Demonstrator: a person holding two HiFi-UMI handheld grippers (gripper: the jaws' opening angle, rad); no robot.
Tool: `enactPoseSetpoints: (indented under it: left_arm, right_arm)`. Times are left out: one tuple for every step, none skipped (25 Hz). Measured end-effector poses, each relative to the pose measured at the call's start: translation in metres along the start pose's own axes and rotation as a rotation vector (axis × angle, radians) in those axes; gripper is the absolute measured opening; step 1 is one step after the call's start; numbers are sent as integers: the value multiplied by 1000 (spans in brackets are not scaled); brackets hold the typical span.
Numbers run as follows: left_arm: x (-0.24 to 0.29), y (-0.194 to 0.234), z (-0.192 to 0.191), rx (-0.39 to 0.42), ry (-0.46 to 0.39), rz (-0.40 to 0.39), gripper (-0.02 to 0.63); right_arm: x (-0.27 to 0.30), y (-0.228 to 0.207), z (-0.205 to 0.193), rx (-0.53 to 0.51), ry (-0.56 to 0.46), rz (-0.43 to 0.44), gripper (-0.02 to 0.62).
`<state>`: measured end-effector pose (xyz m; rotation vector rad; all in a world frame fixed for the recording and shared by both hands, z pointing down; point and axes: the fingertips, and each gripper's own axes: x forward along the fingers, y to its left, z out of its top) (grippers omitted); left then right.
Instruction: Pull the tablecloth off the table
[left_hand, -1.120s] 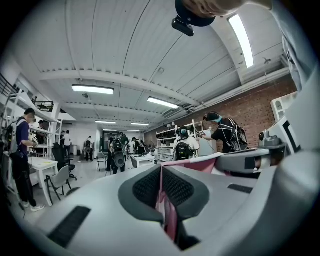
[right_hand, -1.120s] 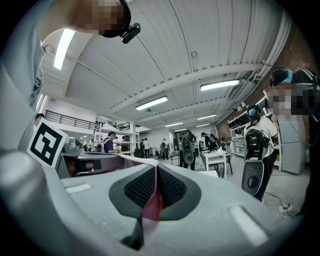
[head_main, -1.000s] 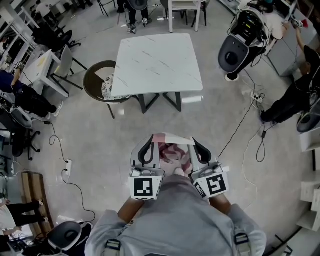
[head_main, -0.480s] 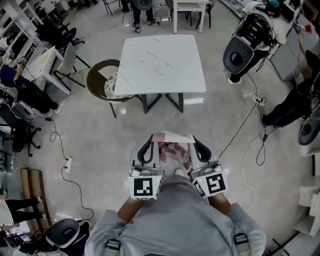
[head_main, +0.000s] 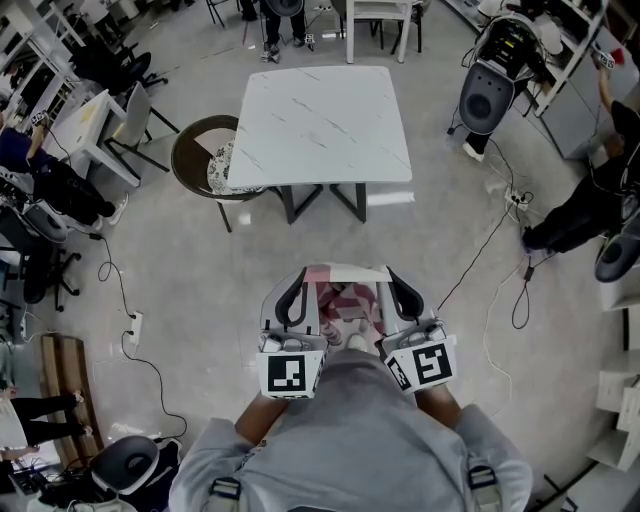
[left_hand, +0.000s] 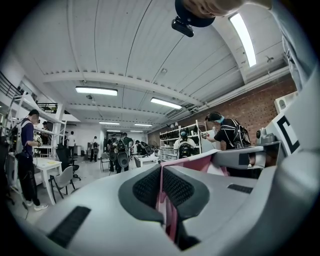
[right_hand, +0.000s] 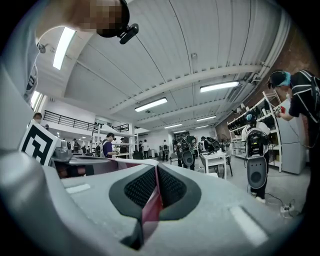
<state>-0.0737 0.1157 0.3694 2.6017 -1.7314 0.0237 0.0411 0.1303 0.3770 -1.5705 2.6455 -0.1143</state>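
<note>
The white marble-look table (head_main: 325, 125) stands bare, well ahead of me on the grey floor. The pink and white checked tablecloth (head_main: 345, 300) hangs bunched between my two grippers, close to my body and off the table. My left gripper (head_main: 297, 280) is shut on the cloth's left edge. In the left gripper view, pink cloth (left_hand: 167, 210) is pinched between the black pads (left_hand: 147, 187). My right gripper (head_main: 392, 280) is shut on the right edge, and red cloth (right_hand: 150, 212) shows between its pads (right_hand: 172, 187).
A round brown chair (head_main: 192, 160) with a patterned cushion sits at the table's left edge. A white chair (head_main: 375, 15) stands beyond the table. Cables (head_main: 510, 250) trail over the floor at right, near a black machine (head_main: 490, 95) and a person (head_main: 585, 205). Desks (head_main: 90, 130) line the left.
Both grippers keep their hold on the cloth in the same place. The black machine at the upper right has shifted and turned. The table's place in the view barely differs.
</note>
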Motion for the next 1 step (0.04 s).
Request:
enactPoseSetpoints:
  left_arm:
    - [0, 0, -1, 5, 0, 0, 5]
  right_arm:
    - [0, 0, -1, 0, 0, 0, 8]
